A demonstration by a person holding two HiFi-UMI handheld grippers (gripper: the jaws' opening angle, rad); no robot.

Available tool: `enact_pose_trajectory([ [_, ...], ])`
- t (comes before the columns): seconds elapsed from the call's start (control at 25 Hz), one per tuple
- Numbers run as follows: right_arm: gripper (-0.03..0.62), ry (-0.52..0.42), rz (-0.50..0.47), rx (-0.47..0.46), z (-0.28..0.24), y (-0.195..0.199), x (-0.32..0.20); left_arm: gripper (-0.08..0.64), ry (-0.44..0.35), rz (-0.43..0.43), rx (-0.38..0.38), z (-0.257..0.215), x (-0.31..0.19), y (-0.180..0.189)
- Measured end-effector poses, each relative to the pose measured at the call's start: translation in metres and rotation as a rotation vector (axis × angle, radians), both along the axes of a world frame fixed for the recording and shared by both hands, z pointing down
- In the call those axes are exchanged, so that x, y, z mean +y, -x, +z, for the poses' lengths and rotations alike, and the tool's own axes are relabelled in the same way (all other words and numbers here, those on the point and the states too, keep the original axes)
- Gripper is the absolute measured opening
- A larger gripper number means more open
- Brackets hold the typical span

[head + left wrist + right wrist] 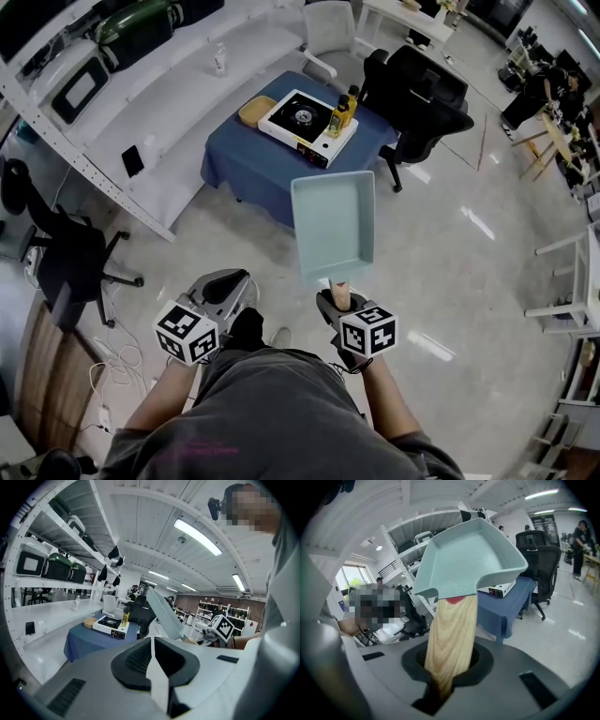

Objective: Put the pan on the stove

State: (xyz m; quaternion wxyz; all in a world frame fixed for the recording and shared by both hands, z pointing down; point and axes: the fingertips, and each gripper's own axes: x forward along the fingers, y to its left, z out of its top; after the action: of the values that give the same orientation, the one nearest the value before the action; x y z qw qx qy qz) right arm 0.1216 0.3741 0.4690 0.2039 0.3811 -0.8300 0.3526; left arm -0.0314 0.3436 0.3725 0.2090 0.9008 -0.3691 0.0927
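Note:
A light teal rectangular pan (333, 225) with a wooden handle (341, 292) hangs in the air over the floor, short of the table. My right gripper (339, 302) is shut on that handle (452, 634), and the pan (468, 559) tilts up ahead of it. The white portable stove (305, 117) sits on a blue-clothed table (244, 159) further ahead; the pan partly hides the stove (502, 588) in the right gripper view. My left gripper (223, 289) is held beside the right one, its jaws (152, 641) shut with nothing in them. From there the pan (164, 613) shows edge-on.
Yellow bottles (342, 111) stand at the stove's right edge and a wooden block (255, 111) lies at its left. Black office chairs (422, 94) stand right of the table. A white shelf rack (141, 112) runs along the left, with another chair (66, 253) and floor cables (103, 361).

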Motion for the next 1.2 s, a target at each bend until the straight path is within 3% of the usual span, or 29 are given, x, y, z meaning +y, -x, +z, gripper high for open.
enact_pose_trajectory([
  [0.6,0.046,0.0,-0.004,0.031,0.011,-0.005,-0.068,0.025,0.006,0.005,0.021,0.017,-0.076,-0.004],
  [1.2,0.046,0.057,0.039,0.037,0.029,0.033,-0.181,0.025,0.062,0.057,0.02,0.04,-0.201,0.031],
])
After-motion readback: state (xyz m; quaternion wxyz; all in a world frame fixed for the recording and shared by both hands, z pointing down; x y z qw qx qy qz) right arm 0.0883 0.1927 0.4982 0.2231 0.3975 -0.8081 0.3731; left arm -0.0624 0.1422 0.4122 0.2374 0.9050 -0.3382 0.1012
